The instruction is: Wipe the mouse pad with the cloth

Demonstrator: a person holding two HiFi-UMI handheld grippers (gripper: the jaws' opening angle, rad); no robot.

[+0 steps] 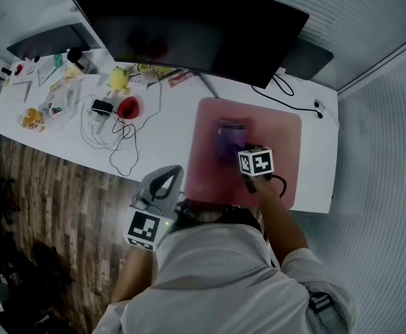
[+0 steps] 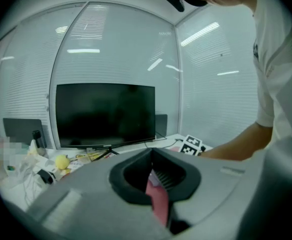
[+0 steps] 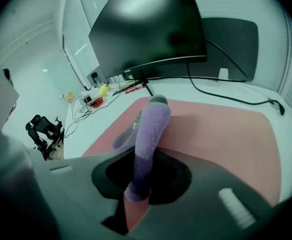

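A pink mouse pad (image 1: 276,141) lies on the white desk (image 1: 56,134) in front of the monitor. A purple cloth (image 1: 229,142) rests on its middle. My right gripper (image 1: 244,157) is over the pad, shut on the cloth's near end. In the right gripper view the cloth (image 3: 152,126) runs out from between the jaws of my right gripper (image 3: 138,181) onto the pad (image 3: 226,134). My left gripper (image 1: 162,182) hangs off the desk's front edge, left of the pad. In its own view my left gripper (image 2: 157,186) is shut and holds nothing.
A black monitor (image 1: 196,33) stands behind the pad. Left of it lie tangled cables (image 1: 115,136), a red object (image 1: 127,107), a yellow object (image 1: 119,79) and small clutter. A black cable (image 1: 290,97) runs behind the pad. Wood floor (image 1: 56,200) shows below the desk.
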